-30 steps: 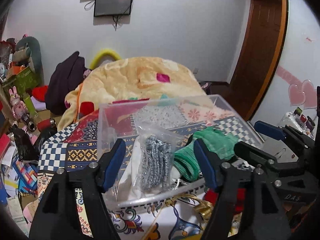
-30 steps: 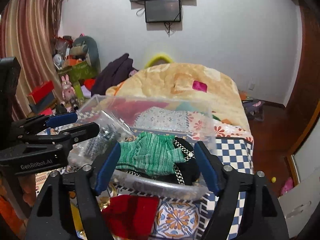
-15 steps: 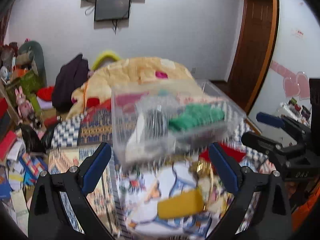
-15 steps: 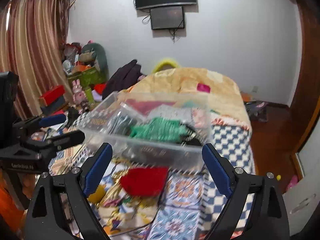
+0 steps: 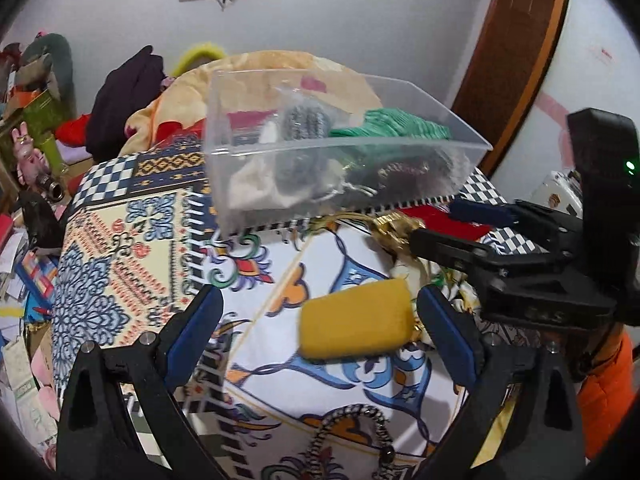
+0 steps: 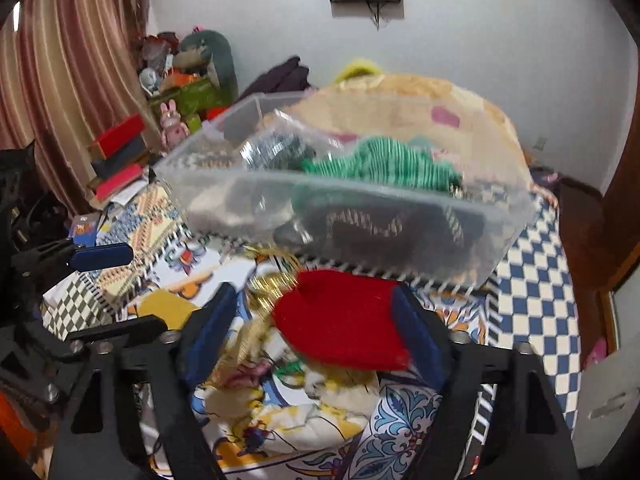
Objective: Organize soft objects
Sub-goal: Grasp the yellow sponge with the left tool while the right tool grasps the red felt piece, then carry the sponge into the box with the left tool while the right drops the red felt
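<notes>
Soft things are spread over a bed with a bright patterned cover (image 5: 132, 264), and some are already packed in a clear plastic box (image 5: 320, 176) that sits on the bed further back. In the box a green knitted cloth (image 5: 396, 128) and a grey scrubby ball in a thin clear bag (image 5: 308, 120) can be seen. A yellow sponge block (image 5: 356, 324) lies flat on the cover, in front of the left gripper (image 5: 320, 336), whose blue fingers (image 5: 196, 332) are held wide apart with nothing between them. A red woolly cloth (image 6: 344, 316) lies just in front of the box, and the right gripper (image 6: 316, 328) is held over it with its fingers (image 6: 416, 332) apart on either side; whether the cloth is touched cannot be told. A shiny gold piece (image 6: 272, 284) and a crumpled flowery cloth (image 6: 280, 412) lie beside it, and a black and white cord (image 5: 352, 428) lies near the bottom of the left view. The sponge looks light and squashy, so it is best pinched gently across its short sides, near the middle. The red cloth is floppy and will droop, so a thick bunch in its middle should be taken, and it could catch on the gold piece.
</notes>
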